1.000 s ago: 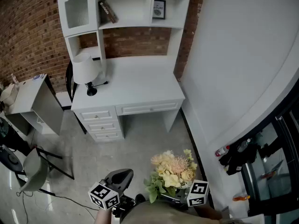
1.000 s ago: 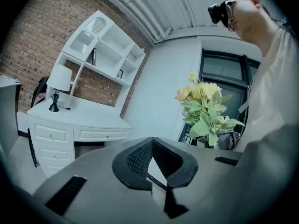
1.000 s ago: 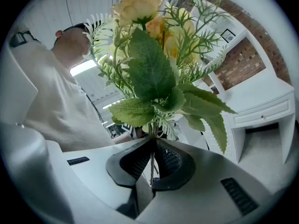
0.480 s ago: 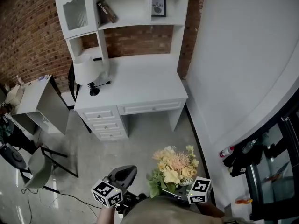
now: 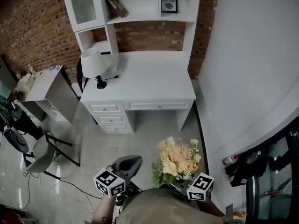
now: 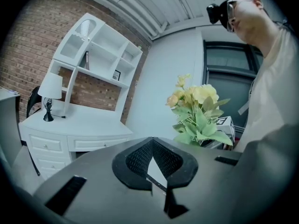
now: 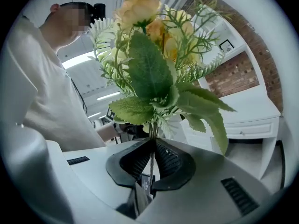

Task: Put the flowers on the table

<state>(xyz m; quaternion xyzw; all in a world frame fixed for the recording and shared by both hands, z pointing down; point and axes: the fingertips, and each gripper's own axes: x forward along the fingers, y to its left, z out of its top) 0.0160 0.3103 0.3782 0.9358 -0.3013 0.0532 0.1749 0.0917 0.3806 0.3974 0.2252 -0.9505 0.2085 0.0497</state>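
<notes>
Two right gripper (image 7: 152,143) jaws pinch the flowers (image 7: 150,64) by their stems.

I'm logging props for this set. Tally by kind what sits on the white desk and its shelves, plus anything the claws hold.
Lamp: 1
Framed picture: 1
Book: 1
Flower bunch, in the right claw: 1
Total: 4; the left claw holds nothing.

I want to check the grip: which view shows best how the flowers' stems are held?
The right gripper view: the right gripper is shut on the stems there. The head view shows only the flowers from above, stems hidden. The left gripper view shows them side-on, grip out of sight.
</notes>
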